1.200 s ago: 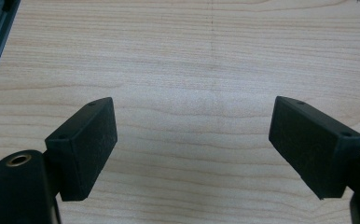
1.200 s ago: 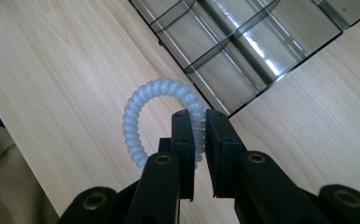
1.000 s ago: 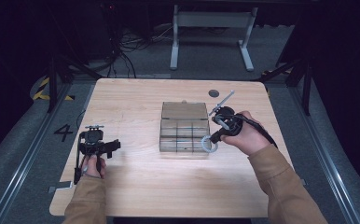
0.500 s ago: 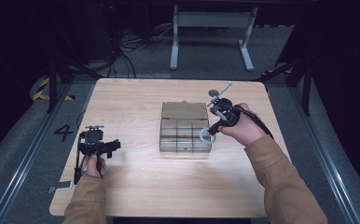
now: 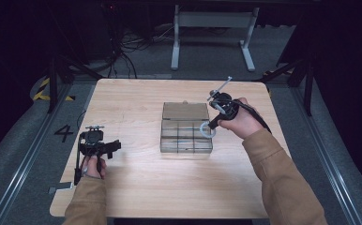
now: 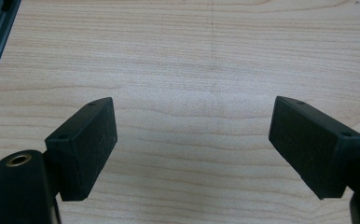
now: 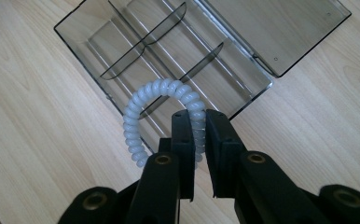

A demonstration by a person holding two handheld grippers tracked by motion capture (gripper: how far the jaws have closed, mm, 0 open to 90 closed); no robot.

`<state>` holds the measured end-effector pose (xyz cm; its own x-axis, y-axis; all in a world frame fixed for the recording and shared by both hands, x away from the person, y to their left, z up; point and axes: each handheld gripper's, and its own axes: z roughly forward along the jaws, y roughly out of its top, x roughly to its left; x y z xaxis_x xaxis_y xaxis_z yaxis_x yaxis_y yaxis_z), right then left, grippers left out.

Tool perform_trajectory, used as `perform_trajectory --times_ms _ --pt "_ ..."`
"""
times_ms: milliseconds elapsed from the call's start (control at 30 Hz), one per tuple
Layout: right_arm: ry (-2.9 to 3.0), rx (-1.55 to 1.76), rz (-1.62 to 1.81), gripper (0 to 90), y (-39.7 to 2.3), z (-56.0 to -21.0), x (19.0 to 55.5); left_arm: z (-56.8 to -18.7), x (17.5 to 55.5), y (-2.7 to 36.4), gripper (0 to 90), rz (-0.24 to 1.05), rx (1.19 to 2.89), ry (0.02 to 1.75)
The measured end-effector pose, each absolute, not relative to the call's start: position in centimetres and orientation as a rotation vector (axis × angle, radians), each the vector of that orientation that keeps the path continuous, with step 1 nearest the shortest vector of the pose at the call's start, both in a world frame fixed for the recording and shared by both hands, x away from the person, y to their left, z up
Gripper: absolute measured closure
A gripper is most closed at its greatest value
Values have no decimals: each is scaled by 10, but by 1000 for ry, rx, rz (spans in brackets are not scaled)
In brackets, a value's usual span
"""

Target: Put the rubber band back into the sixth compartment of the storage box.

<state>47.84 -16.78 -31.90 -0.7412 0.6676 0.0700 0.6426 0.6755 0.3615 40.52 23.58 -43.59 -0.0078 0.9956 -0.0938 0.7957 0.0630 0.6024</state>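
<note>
Resting low at the near left of the tabletop, the left tongs stand wide with nothing between them; the left gripper view shows bare wood grain past the two black pads. Farther in and to the right, the right tongs are pinched narrow on a pale coil ring, gripping one side of its loop so the rest curls out to the left of them. In the high view that ring hangs at the right edge of a clear box, over or just inside its right-hand compartments; which of these it is, I cannot tell from above. The box sits mid-tabletop, split by thin dividers, with its lid lying open and flat on the far side. Beyond the tabletop, on the dark floor, stand a grey frame and some cables.
</note>
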Motion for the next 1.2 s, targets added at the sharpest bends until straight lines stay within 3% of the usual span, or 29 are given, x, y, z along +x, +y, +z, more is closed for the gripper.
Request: perform_trajectory --times_ms 1200 --pt "2832 1113 489 827 -152 -353 501 -436 405 237 159 525 1775 1854"
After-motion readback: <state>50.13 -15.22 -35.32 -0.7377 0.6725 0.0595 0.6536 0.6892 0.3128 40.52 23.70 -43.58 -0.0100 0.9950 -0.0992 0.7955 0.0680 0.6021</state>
